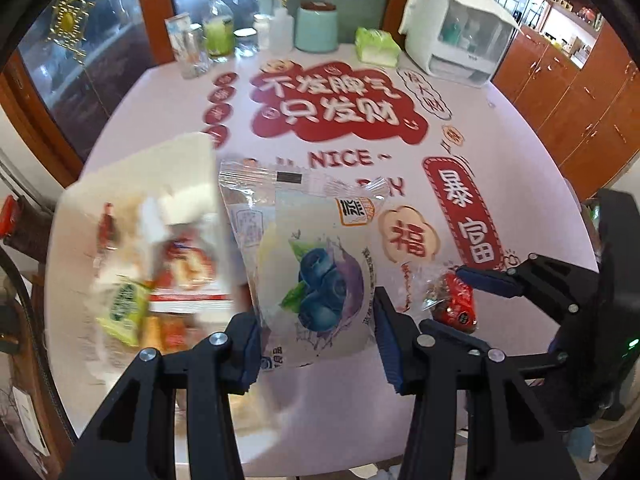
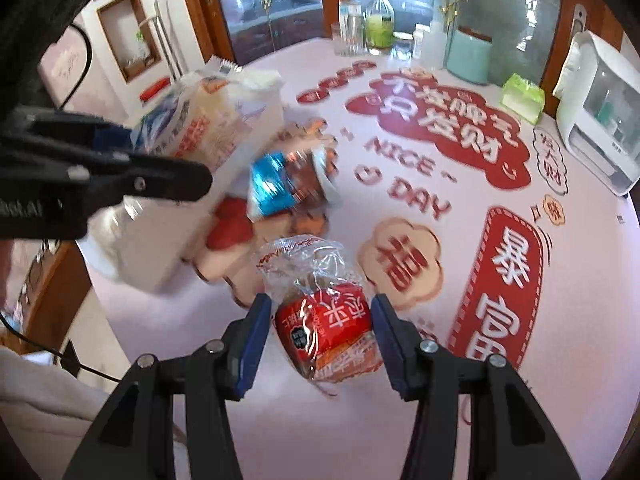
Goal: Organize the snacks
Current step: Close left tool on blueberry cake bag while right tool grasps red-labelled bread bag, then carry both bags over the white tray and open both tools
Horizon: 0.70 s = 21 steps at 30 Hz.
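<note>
My left gripper (image 1: 316, 314) is shut on a clear-edged white packet with a blueberry picture (image 1: 316, 264), held above the table. To its left stands a white box (image 1: 160, 168) of several blurred snacks. My right gripper (image 2: 320, 320) is shut on a clear packet with a red label (image 2: 324, 328), also off the table. In the left wrist view the right gripper (image 1: 448, 298) and its red packet (image 1: 460, 308) are close on the right. The right wrist view shows the left gripper (image 2: 168, 156) at upper left with its packet (image 2: 188, 128), above a blue packet (image 2: 272, 184) in the box.
The pink tablecloth (image 1: 500, 208) carries red printed signs. Along the far edge stand glass bottles (image 1: 218, 28), a teal canister (image 1: 317, 28), a green tissue pack (image 1: 378, 46) and a white appliance (image 1: 456, 32). Wooden cabinets (image 1: 568, 92) line the right side.
</note>
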Each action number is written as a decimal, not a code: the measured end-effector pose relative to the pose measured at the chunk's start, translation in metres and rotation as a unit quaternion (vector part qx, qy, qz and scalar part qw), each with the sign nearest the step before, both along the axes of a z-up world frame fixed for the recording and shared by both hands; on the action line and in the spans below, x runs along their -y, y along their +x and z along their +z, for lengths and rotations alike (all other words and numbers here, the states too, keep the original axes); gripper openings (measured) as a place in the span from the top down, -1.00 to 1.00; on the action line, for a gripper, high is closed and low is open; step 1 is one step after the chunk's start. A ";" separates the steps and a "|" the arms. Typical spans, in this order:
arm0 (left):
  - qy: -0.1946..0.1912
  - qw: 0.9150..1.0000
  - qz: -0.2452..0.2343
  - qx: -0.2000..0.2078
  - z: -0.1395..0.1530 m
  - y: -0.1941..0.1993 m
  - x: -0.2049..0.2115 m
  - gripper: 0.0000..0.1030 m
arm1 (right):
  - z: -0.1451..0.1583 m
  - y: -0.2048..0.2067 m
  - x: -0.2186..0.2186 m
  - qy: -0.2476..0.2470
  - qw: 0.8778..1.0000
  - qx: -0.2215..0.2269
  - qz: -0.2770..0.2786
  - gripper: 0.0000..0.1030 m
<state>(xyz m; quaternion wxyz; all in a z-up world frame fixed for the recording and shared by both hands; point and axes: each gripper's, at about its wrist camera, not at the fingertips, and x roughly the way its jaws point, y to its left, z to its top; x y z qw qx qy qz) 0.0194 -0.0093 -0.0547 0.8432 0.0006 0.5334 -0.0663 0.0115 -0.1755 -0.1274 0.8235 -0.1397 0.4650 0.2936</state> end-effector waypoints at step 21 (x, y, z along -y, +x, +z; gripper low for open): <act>0.030 0.996 0.056 0.054 0.033 -0.015 -0.194 0.08 | 0.088 -0.009 -0.114 0.108 0.987 0.044 -0.110 -0.01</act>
